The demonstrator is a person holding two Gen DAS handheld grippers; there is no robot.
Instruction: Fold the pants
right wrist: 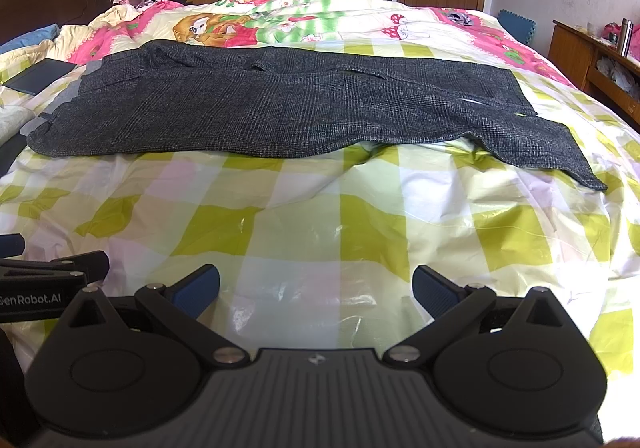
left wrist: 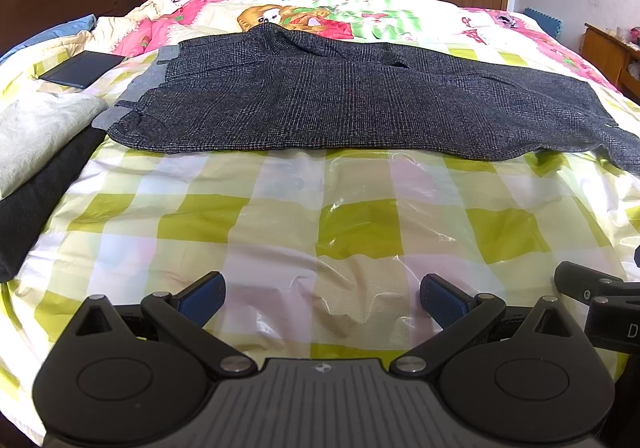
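Note:
Dark grey checked pants (left wrist: 320,100) lie flat across the bed, waistband at the left, legs running right; they also show in the right wrist view (right wrist: 280,104). One leg end droops at the right (right wrist: 560,156). My left gripper (left wrist: 322,302) is open and empty, low over the green-checked cover, well short of the pants. My right gripper (right wrist: 316,292) is open and empty too, beside the left one and equally short of the pants. The right gripper's edge shows in the left wrist view (left wrist: 600,300).
A green-checked plastic-covered quilt (left wrist: 280,224) covers the near bed. A dark tablet (left wrist: 82,68) and folded grey and dark clothes (left wrist: 36,152) lie at the left. A wooden cabinet (right wrist: 592,60) stands at the right; wardrobe and door at the back.

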